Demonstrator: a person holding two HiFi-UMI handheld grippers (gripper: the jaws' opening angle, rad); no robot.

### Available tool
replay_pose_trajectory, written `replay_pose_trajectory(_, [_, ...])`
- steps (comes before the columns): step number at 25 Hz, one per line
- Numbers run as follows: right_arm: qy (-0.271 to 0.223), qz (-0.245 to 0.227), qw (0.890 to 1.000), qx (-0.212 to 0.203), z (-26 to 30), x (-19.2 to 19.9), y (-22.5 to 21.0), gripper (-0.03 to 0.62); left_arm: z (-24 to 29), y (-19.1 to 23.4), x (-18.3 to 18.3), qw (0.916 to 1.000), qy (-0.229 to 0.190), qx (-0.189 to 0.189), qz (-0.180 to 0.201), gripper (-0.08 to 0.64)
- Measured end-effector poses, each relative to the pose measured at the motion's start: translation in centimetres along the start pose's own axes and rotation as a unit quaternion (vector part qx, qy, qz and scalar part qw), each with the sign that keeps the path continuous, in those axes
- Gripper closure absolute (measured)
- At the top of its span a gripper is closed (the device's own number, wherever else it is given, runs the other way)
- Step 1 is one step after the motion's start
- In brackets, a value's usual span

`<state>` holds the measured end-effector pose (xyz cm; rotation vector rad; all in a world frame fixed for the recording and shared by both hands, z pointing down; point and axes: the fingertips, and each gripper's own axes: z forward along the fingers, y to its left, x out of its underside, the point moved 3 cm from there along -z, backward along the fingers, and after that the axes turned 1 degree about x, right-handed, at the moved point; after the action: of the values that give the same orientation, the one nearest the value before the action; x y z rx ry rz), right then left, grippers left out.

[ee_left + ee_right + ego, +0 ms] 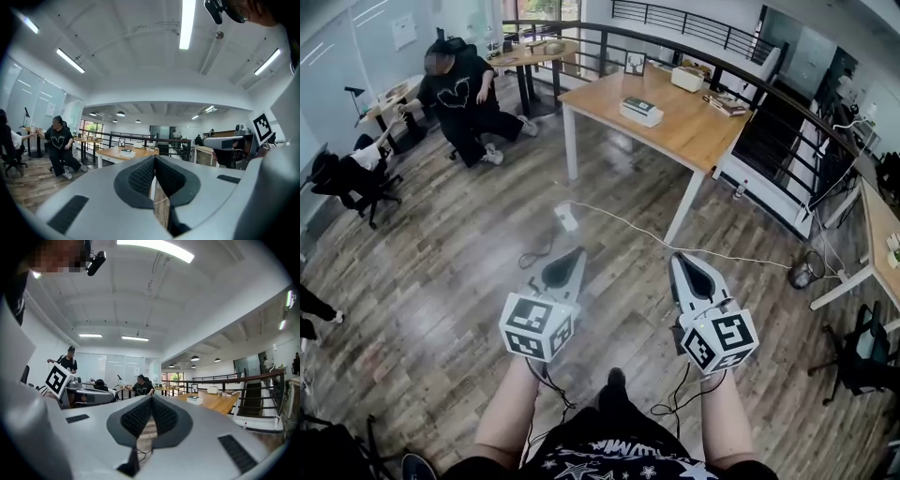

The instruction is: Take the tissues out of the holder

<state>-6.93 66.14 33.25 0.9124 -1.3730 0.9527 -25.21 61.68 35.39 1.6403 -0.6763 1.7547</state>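
A low white box with a dark top (641, 111), which may be the tissue holder, lies on the near part of a wooden table (694, 136) ahead of me. It also shows small and far off in the left gripper view (127, 152) and the right gripper view (194, 400). My left gripper (572, 255) and right gripper (680, 258) hang side by side over the wooden floor, well short of the table and pointing level towards it. Both are shut with nothing between their pads (143, 176) (164, 416).
A white power strip (567, 217) with a long cable lies on the floor between me and the table. A second white box (686, 78) stands at the table's far end. A seated person (464, 98) is at the back left. A black railing (741, 80) runs behind the table.
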Motion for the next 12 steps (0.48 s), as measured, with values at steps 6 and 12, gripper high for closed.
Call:
replay_pose_trajectory(6, [0.000, -0.003, 1.000, -0.009, 0.5, 0.7, -2.5, 0.575, 3.1, 0.5, 0.7, 0.9999, 0.010, -0.001, -0.008, 0.548])
replay_pose_trajectory(12, [-0.002, -0.026, 0.999, -0.036, 5.1, 1.1, -7.6, 0.575, 10.0, 1.5, 0.1, 0.9997, 0.019, -0.004, 0.013, 0.548])
